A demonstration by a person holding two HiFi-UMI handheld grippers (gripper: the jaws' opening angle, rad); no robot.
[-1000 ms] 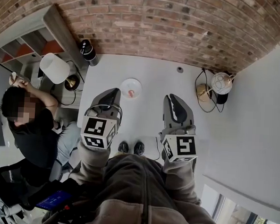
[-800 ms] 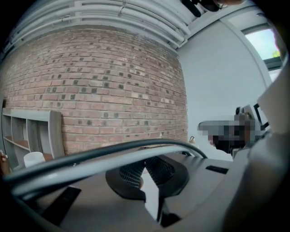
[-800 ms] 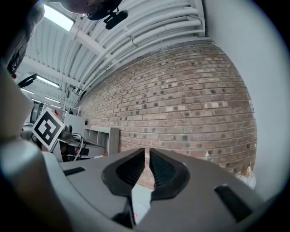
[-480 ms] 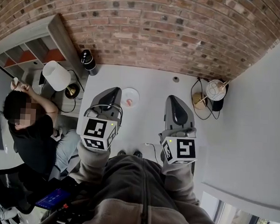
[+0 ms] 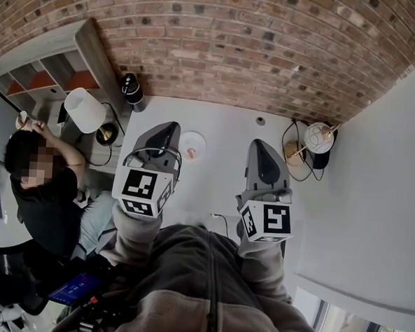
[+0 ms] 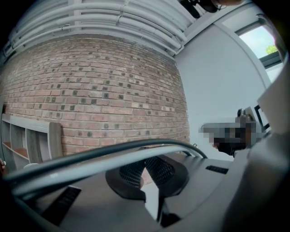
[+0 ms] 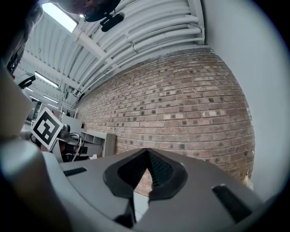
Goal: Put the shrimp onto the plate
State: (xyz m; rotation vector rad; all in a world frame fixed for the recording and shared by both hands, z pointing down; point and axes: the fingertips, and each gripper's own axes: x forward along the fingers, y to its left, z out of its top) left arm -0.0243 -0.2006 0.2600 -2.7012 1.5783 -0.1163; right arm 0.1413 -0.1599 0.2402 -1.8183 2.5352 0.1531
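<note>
Shrimp is the thing to track, so start nearest the person. The left gripper is held just left of the plate, and the right gripper is well off to the plate's right. Each gripper's own view shows its jaws closed tip to tip with nothing between them, aimed level at the brick wall rather than down at the table.

Farther out, the shrimp is a small pink speck that appears to lie on the plate's near part. It's too small to rule out the rim.

If it still needs seating, I'd tip the left gripper nose-down over the plate and open the jaws before lowering. Then close gently on the shrimp's middle — a soft, curved thing will likely squirt sideways if pinched hard.
</note>
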